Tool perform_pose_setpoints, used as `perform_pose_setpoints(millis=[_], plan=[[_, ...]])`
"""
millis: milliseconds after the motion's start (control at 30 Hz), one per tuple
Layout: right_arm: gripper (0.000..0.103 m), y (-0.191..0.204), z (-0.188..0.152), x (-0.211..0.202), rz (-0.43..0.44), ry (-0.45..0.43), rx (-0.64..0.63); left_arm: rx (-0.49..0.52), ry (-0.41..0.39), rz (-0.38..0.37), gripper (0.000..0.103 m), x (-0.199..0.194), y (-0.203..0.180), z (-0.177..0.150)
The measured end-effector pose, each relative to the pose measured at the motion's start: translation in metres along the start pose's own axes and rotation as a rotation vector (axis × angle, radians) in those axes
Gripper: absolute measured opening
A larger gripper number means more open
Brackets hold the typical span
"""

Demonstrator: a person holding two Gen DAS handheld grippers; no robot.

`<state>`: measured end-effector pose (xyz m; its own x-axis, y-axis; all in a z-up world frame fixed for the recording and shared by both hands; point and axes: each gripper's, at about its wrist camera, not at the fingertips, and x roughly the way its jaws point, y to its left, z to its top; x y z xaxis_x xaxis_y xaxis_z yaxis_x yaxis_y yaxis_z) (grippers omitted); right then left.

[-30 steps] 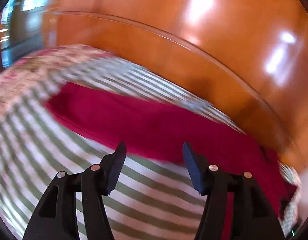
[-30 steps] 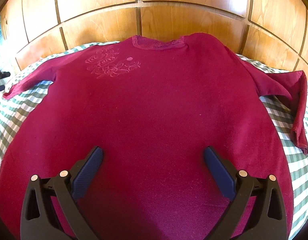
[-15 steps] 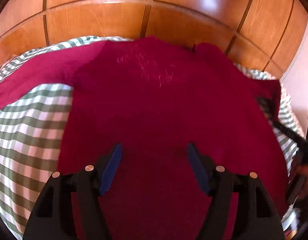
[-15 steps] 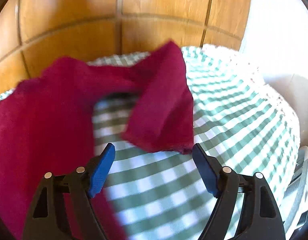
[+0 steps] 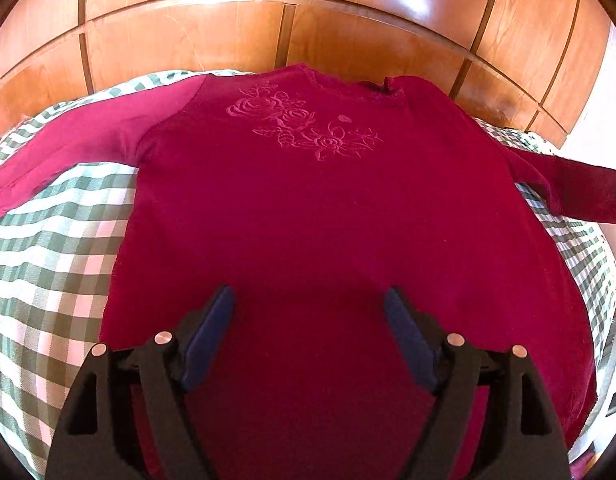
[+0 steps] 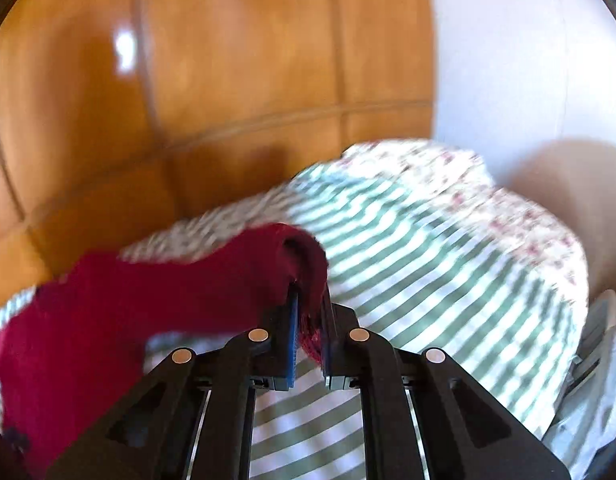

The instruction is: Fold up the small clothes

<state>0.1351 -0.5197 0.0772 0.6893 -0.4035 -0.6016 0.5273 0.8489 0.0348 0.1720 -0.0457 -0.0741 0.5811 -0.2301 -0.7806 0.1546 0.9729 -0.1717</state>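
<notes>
One garment only: a crimson long-sleeved top [image 5: 327, 216], spread front-up across the middle of the left wrist frame, neckline toward the top, hem running out of view at the bottom. One embroidered rose motif [image 5: 304, 124] in the same red, just below the neckline, slightly left of centre. Two sleeves: one stretched flat toward the left edge of the frame [image 5: 68, 152], the other reaching the right edge [image 5: 567, 184], its cuff lifted off the cloth.

Two grippers. Left gripper [image 5: 309, 308] at the bottom centre of its frame, over the lower body of the top, jaws spread wide with red fabric showing between the two blue pads [image 5: 212, 332]; holding nothing. Right gripper [image 6: 308, 320] at lower centre of its own frame, jaws nearly together and pinched on the sleeve cuff [image 6: 308, 264], frayed red edge showing in the narrow gap between the pads. Sleeve draped from the pinch down toward the lower left of that frame. Right wrist view blurred throughout.

Under the top, one green-and-white checked cloth [image 5: 48, 260], bare on the left and along the right edge of the left wrist frame. At the upper right of the right wrist frame, a pale floral-print fabric [image 6: 507, 208] bordering the checks. Behind it all, glossy wooden panelling [image 5: 228, 20] across the top of both frames, divided by dark grooves, with bright reflections. A white wall [image 6: 527, 60] at the upper right of the right wrist frame.
</notes>
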Motion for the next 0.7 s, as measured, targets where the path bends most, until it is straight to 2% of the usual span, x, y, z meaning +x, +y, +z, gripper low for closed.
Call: perform_pose_setpoints(millis=[67,133,267,333,400,467,500,567,700], plan=[[0.006,-0.020,0.018,0.015,-0.074,-0.005,-0.003,0.005,0.002,0.005,0.079,0.000,-0.001,0.000],[0.006,-0.036,0.029,0.038,-0.139,0.027,0.002,0.008,0.003,0.011,0.080,0.000,-0.002,0.000],[0.006,-0.057,0.032,0.096,-0.282,0.102,-0.017,0.013,0.007,0.023,0.081,0.002,-0.005,0.001],[0.006,-0.071,0.028,0.114,-0.276,0.140,0.031,0.015,0.009,0.027,0.081,0.003,-0.006,0.002],[0.007,-0.089,0.019,0.116,-0.228,0.146,0.122,0.016,0.010,0.029,0.081,0.003,-0.006,0.003],[0.050,-0.094,0.008,0.109,-0.189,0.157,0.204,0.017,0.008,0.028,0.082,0.004,-0.006,0.003],[0.084,-0.093,-0.003,0.101,-0.151,0.151,0.255,0.017,0.008,0.028,0.082,0.005,-0.006,0.003],[0.086,-0.086,-0.023,0.083,-0.079,0.150,0.308,0.016,0.007,0.028,0.083,0.006,-0.006,0.004],[0.086,-0.062,-0.070,0.080,0.154,0.270,0.429,0.018,0.005,0.028,0.084,0.007,-0.008,0.004]])
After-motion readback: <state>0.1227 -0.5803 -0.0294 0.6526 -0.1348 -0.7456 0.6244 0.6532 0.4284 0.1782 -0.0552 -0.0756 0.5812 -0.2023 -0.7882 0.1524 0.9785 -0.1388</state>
